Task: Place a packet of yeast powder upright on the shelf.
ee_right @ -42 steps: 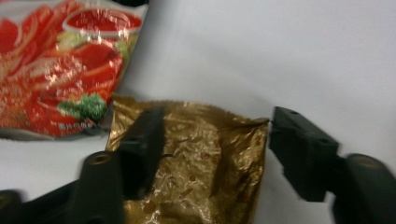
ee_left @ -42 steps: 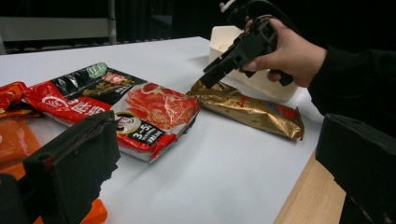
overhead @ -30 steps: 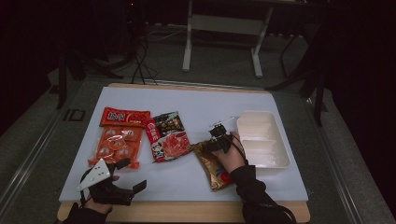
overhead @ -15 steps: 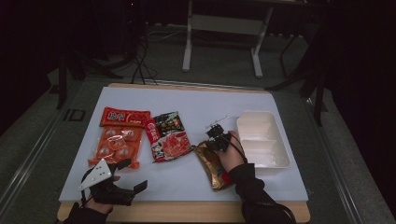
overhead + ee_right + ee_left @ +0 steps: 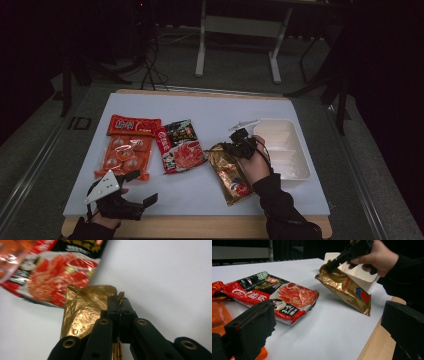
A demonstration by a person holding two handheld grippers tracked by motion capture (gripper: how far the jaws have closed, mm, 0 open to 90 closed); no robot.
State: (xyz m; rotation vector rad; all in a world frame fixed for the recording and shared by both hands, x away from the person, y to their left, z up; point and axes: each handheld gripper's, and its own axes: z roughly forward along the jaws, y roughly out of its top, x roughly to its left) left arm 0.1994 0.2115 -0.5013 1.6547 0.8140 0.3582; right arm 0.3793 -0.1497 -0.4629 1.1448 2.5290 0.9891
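The right gripper (image 5: 239, 146) has its jaws pinched tight on the top corner of the gold snack pouch (image 5: 231, 173), having just been closing on that foil edge, and the left gripper view shows the pouch (image 5: 347, 290) hanging tilted from that pinch with its lower end down near the white table sheet (image 5: 210, 112). From the right gripper view the hold looks thin: only a sliver of crinkled foil (image 5: 85, 312) sits between the pads, at the very seam. That is the main risk, I judge: slick foil held by a corner can slide out once the bag's full weight swings free, dropping it back onto the sheet. A swing could also drag the lower end into the red and black noodle packet (image 5: 180, 147), which lies just beside the claw on its far side from the tray, and push it askew. The white compartment tray (image 5: 290, 150) sits just beyond the claw on its other side, close behind the hand; if the pouch is bound there, a long dangling bag may catch the tray's rim and tip or shove the light tray. The left gripper (image 5: 137, 192) rests well apart near the table's front edge, jaws spread wide and empty, beside the orange packets (image 5: 125, 152), so it offers no support.
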